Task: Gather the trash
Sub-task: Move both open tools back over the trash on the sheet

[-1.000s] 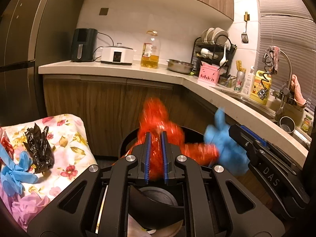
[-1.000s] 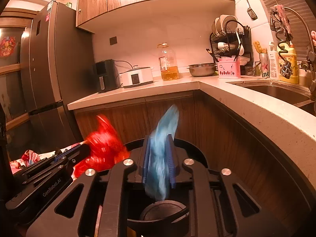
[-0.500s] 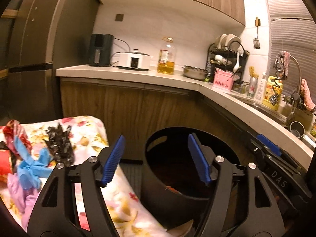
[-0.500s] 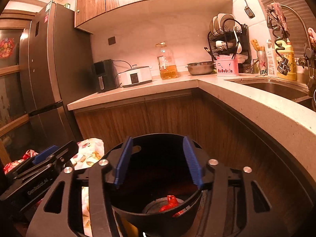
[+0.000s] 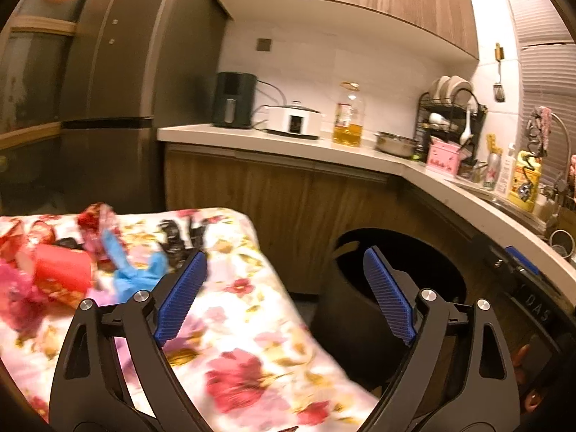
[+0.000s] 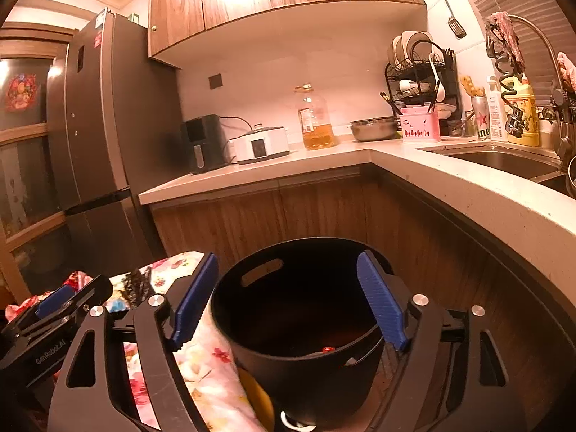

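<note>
Reaching back for the next bit of trash looks like the step now imo, since both claws are empty and there's plenty of stuff on the floral cloth (image 5: 230,327).

Left gripper (image 5: 284,297) fills the bottom of the left wrist view, jaws spread wide, nothing between the blue pads (image 5: 181,297), not touching anything afaict. It's over the cloth edge, w/ the black bin (image 5: 345,309) at lower right behind the right-hand pad. To do it well: aim left and down toward the pile at the frame's left edge, come in w/ jaws wide, pinch one item at its bunched middle so it doesn't slip out.

Closest target is prob the blue glove (image 5: 135,270), just past the left pad. Next to it a black bag (image 5: 178,239), further left a red cup-ish thing (image 5: 61,275), and pink/red wrappers, blurry, can't say what exactly.

Right gripper (image 6: 288,302) in the right wrist view is also wide open and holds nothing, hovering over the bin's mouth. Something small and red (image 6: 327,350) sits deep inside the bin. Left gripper's body shows at lower left there.

Far back: counter (image 6: 324,158) w/ appliances, oil bottle, dish rack.
</note>
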Demonstrator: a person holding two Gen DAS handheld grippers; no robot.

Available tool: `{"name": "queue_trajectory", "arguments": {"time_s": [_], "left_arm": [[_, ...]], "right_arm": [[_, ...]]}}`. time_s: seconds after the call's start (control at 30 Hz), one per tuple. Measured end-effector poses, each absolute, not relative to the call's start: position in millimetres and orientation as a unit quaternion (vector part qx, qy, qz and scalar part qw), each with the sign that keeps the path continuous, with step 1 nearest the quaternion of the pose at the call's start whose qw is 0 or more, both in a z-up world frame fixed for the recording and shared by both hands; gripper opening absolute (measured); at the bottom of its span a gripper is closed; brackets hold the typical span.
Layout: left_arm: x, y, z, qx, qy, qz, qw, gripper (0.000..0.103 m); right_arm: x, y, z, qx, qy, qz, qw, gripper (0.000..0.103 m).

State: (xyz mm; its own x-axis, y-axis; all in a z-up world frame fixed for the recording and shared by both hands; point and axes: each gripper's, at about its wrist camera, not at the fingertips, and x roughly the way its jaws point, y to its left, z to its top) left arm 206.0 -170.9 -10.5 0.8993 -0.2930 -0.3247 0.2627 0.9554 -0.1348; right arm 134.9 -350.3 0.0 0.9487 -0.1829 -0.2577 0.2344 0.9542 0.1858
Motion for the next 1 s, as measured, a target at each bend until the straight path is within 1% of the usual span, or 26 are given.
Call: {"name": "queue_trajectory", "arguments": {"time_s": [0.13,0.6,1.0], "left_arm": [[193,-144,-12,-0.046,0.173,-0.105,0.978,0.091],[152,-51,-20,-0.045,0.165,0.008,0.985,0.092],[148,26,-38,-0.050,0.162,0.082,0.982,0.091]], "right_arm": [[128,-335,-1,0.109,0.123,-0.095,0.982,0.081],[117,-266,-9,0.096,0.135,-0.035,0.986,0.081],[126,-214,-27,0.083,0.157,0.005,0.984,0.081]]}}
